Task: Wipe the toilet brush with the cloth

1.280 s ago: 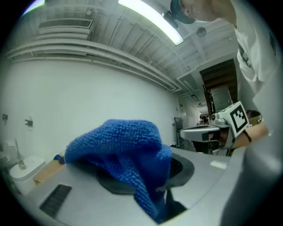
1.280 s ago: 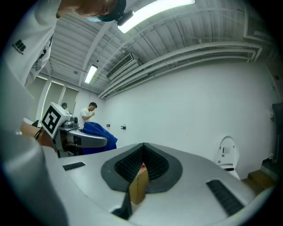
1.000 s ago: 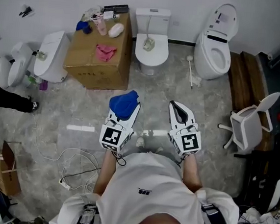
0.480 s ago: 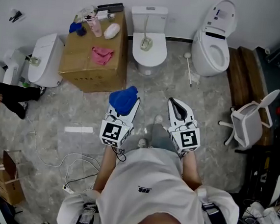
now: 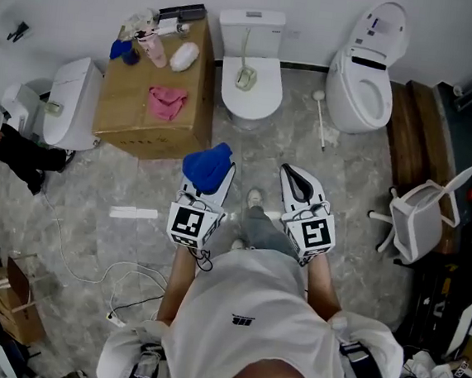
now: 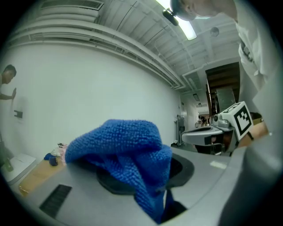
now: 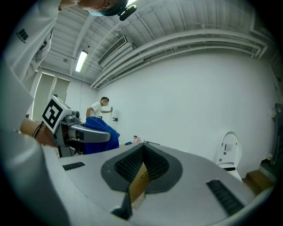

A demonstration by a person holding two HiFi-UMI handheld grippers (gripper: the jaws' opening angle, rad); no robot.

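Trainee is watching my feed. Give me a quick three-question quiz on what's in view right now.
1. Pick one. The left gripper holds: A) a bottle, B) a blue cloth, C) nothing.
2. True or false: the right gripper is shut on the brush.
3. Fill in: the pink cloth lies on the ____.
Key: 1 B. 2 False: its jaws are together and empty, and the brush is on the floor. 3 box.
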